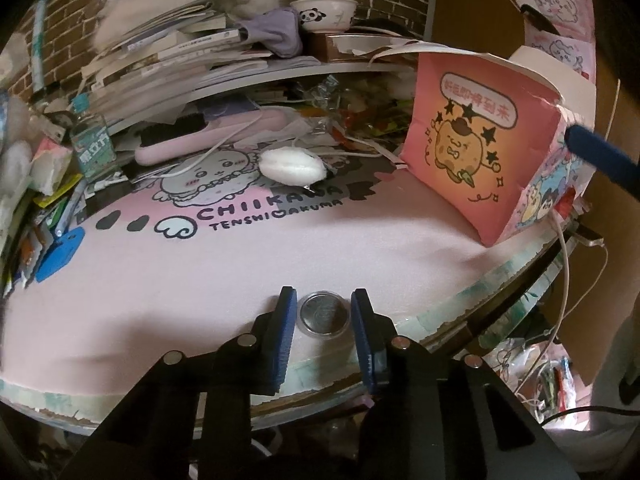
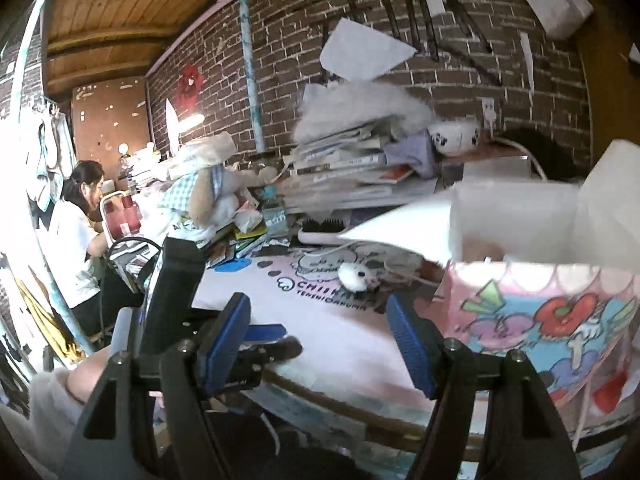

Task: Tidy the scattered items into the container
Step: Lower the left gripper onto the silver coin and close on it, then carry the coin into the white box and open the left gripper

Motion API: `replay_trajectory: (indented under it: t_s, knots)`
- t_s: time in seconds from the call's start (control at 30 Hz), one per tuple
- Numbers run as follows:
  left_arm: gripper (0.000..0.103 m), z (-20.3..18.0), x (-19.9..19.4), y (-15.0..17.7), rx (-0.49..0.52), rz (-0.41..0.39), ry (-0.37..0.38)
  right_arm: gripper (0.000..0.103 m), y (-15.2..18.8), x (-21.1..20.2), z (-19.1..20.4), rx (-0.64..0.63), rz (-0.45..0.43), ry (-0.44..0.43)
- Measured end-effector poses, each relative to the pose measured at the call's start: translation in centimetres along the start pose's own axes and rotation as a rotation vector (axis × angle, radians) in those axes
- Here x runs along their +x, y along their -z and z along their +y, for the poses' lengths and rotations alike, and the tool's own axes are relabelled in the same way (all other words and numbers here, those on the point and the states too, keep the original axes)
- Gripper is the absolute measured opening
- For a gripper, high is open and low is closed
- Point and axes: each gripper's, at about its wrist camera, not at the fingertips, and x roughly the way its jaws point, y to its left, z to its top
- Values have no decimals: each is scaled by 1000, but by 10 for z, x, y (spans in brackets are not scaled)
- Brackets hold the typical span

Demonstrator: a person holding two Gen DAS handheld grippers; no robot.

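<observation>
The left tool (image 1: 324, 312) straddles a coin case (image 1: 324, 314) on the table (image 1: 280, 256), jaws not quite touching; the right tool (image 2: 320, 332) gapes empty beside the box (image 2: 540, 320).

1. Pink desk mat (image 1: 280, 264), printed "CHIIKAWA".
2. Book stack (image 1: 172, 52) on shelf behind mat.
3. Panda bowl (image 1: 323, 14) right of books.
4. Green-labelled bottle (image 1: 92, 140) at mat's left-rear corner.

The right gripper (image 2: 320, 332), jaws wide apart, hovers beside the pink box (image 2: 540, 332).
</observation>
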Motion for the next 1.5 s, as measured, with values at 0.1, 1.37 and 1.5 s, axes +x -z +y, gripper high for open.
replay_trajectory:
  t_s: [0.1, 1.37, 1.5]
  knots:
    - [23, 3, 1, -1, -10, -7, -6, 68, 0, 1, 1, -4, 0, -3]
    - [23, -48, -54, -158, 227, -201, 122, 68, 43, 74, -1, 39, 165, -29]
    - [23, -79, -38, -176, 288, -163, 159, 68, 44, 75, -4, 49, 165, -26]
